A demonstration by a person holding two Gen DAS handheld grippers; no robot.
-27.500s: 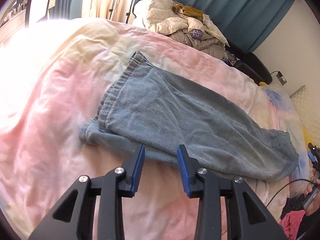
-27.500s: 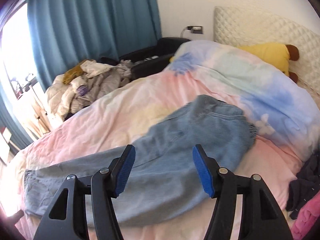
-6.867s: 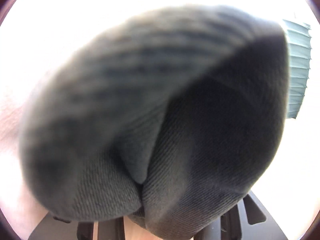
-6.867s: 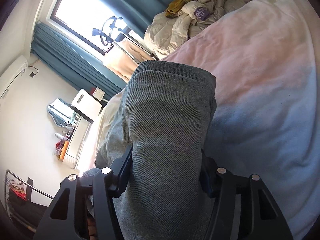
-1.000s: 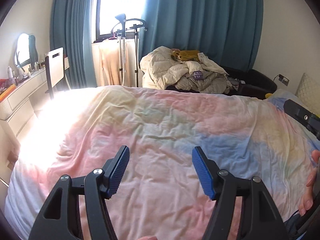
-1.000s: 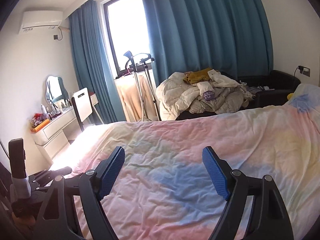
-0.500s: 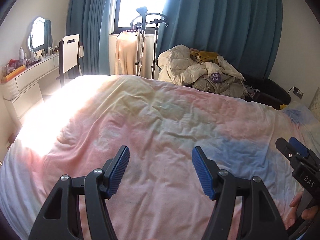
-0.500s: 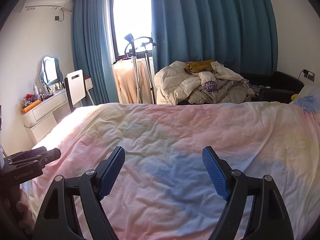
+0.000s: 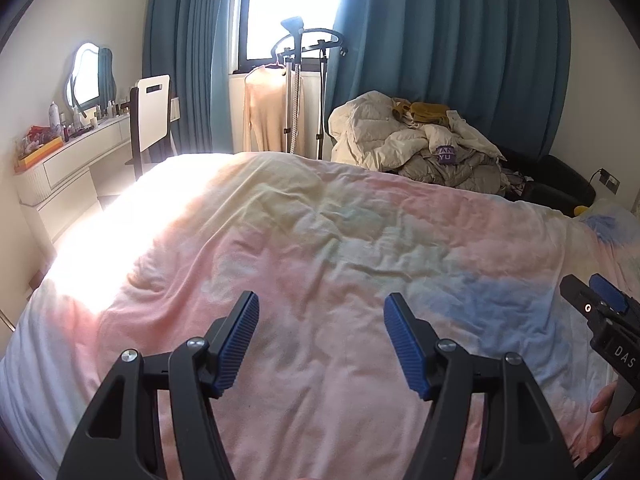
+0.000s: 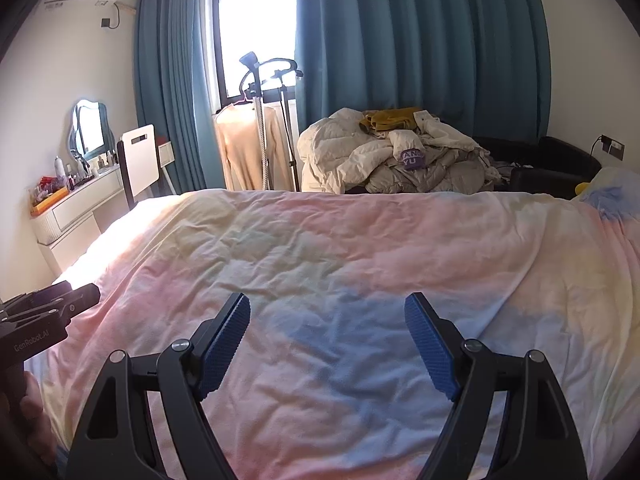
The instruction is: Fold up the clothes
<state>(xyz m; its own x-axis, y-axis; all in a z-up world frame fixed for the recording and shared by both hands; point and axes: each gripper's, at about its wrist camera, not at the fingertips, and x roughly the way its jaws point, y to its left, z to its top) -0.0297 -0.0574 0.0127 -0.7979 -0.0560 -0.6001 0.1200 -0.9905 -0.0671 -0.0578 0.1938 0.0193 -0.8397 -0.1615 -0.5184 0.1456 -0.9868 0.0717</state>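
both grippers are hovering over the duvet (image 9: 320, 240), the left gripper (image 9: 320, 340) and right gripper (image 10: 328, 344) spread wide and gripping nothing. no garment is lying on the bed in either view; the only clothes showing are sitting in a heap (image 10: 400, 156) beyond it. this is fitting either a pause between garments or a finished job.

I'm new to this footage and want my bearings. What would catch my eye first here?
The wide bed with its pink, yellow and blue cover fills the middle, with no garment lying on it. Low in front, the right gripper and left gripper stand open above it, blue fingers spread. Behind the bed, a heap of pale clothes sits before blue curtains.
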